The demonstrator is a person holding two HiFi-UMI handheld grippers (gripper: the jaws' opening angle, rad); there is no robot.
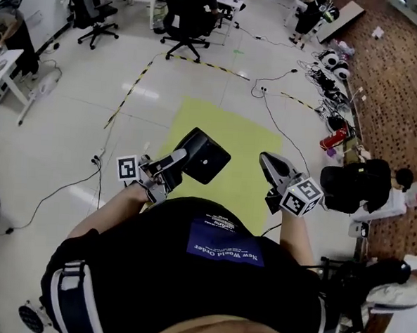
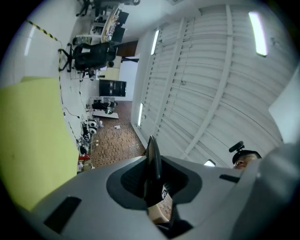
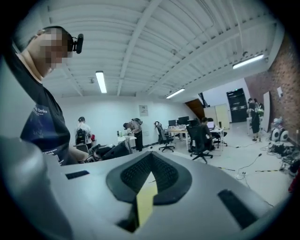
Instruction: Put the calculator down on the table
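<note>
In the head view the calculator (image 1: 205, 155), a flat black slab, is held out over the floor in front of the person's chest. My left gripper (image 1: 172, 166) is shut on its near edge. In the left gripper view the calculator (image 2: 153, 159) stands edge-on between the two grey jaws of my left gripper (image 2: 152, 180), tilted upward toward the ceiling. My right gripper (image 1: 266, 161) hovers to the right of the calculator, apart from it. In the right gripper view the jaws of my right gripper (image 3: 150, 159) meet at the tips with nothing between them.
A yellow-green mat (image 1: 231, 139) lies on the pale floor below both grippers. Cables and striped tape cross the floor. Office chairs (image 1: 184, 16) stand at the back, and a white desk (image 1: 2, 69) at the far left. Black gear (image 1: 355, 184) and clutter line the right side.
</note>
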